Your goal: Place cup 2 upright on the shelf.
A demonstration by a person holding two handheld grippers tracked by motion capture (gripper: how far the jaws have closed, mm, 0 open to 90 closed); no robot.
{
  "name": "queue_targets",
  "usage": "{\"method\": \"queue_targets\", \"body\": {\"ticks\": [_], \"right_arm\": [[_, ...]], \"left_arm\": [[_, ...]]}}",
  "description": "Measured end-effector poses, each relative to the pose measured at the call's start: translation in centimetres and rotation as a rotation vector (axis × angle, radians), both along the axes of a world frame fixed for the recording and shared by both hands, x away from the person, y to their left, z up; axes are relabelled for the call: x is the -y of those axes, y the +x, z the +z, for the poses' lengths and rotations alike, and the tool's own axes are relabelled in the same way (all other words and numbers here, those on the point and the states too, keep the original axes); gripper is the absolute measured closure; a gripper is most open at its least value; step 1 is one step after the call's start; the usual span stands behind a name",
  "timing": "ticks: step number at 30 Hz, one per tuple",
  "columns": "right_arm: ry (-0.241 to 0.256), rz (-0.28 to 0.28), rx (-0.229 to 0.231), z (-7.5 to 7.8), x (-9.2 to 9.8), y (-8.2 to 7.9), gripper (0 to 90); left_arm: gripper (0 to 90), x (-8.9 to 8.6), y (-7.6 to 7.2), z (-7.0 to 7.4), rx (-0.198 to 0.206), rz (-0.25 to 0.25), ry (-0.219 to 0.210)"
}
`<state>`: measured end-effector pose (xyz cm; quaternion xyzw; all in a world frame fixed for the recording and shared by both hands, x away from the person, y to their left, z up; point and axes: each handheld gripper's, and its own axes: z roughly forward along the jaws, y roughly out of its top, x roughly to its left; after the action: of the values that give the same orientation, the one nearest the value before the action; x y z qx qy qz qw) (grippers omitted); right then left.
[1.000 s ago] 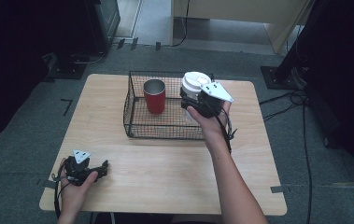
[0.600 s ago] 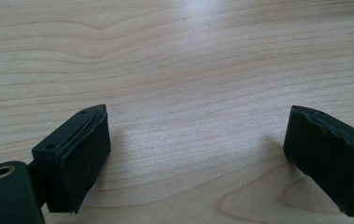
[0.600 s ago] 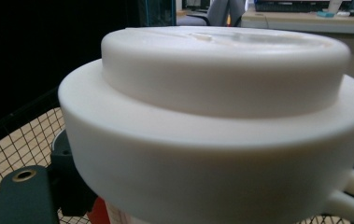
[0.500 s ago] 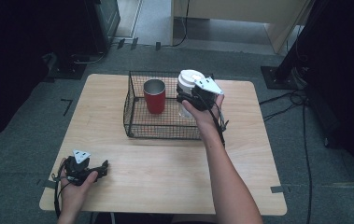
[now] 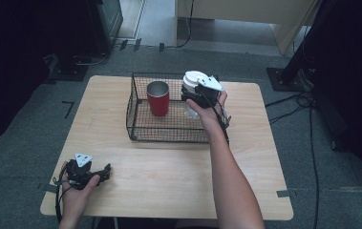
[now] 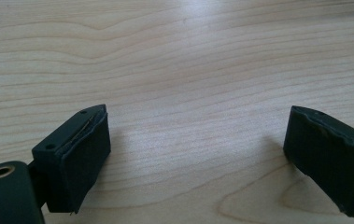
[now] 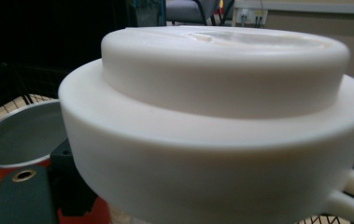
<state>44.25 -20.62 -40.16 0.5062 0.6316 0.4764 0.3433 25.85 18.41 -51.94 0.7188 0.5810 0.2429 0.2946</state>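
The left gripper point(image 5: 89, 172) lies low near the person's side, its fingers point(image 6: 79, 154) spread wide apart with nothing between them. The right forearm point(image 5: 228, 176) stretches far forward, the right gripper point(image 5: 198, 93) held raised, its fingers hidden.

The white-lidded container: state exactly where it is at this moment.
In the high view, the white-lidded container is held by the right gripper over the wire basket's right half, beside the red cup.
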Motion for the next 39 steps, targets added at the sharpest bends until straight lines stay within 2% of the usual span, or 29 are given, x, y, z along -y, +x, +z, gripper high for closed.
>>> {"method": "queue_targets", "body": {"ticks": [6,10,12,16,18,21,24,28,31,33,36,39], "right_arm": [[-0.016,-0.003,-0.024,-1.4,-0.1,1.2,16.0],[-0.043,-0.047,-0.021,-2.4,-0.6,1.7,16.0],[-0.084,-0.062,-0.008,-2.8,-0.9,1.8,16.0],[-0.093,-0.033,-0.019,-3.1,-1.1,1.9,16.0],[-0.095,-0.011,-0.034,-3.2,-1.2,1.8,16.0],[-0.060,0.029,-0.046,-3.1,-1.2,1.7,16.0],[-0.055,0.056,-0.053,-3.1,-1.1,1.7,15.9],[-0.050,0.065,-0.070,-3.0,-1.0,1.7,15.7],[-0.048,0.080,-0.112,-2.5,-0.9,1.6,13.8],[-0.049,0.092,-0.116,-2.3,-0.7,1.6,11.6],[-0.046,0.077,-0.115,-1.9,-0.5,1.6,2.2],[-0.028,0.088,-0.114,-1.5,-0.4,1.5,0.0]], "left_arm": [[8.2,0.0,0.0,0.0,0.000,0.000,0.000],[8.2,0.0,0.0,0.0,0.000,0.000,0.000],[8.2,0.0,0.0,0.0,0.000,0.000,0.000],[8.2,0.0,0.0,0.0,0.000,0.000,0.000],[8.2,0.0,0.0,0.0,0.000,0.000,0.000],[8.2,0.0,0.0,0.0,0.000,0.000,0.000],[8.2,0.0,0.0,0.0,0.000,0.000,-0.001],[8.2,0.0,0.0,0.0,0.000,0.000,0.000],[8.2,0.0,0.0,0.0,0.000,-0.001,-0.001],[8.2,0.0,0.0,0.0,0.000,-0.002,0.001],[8.2,0.0,0.0,0.0,0.000,-0.003,0.001],[8.2,0.0,0.0,0.0,-0.001,-0.003,0.001]]}}
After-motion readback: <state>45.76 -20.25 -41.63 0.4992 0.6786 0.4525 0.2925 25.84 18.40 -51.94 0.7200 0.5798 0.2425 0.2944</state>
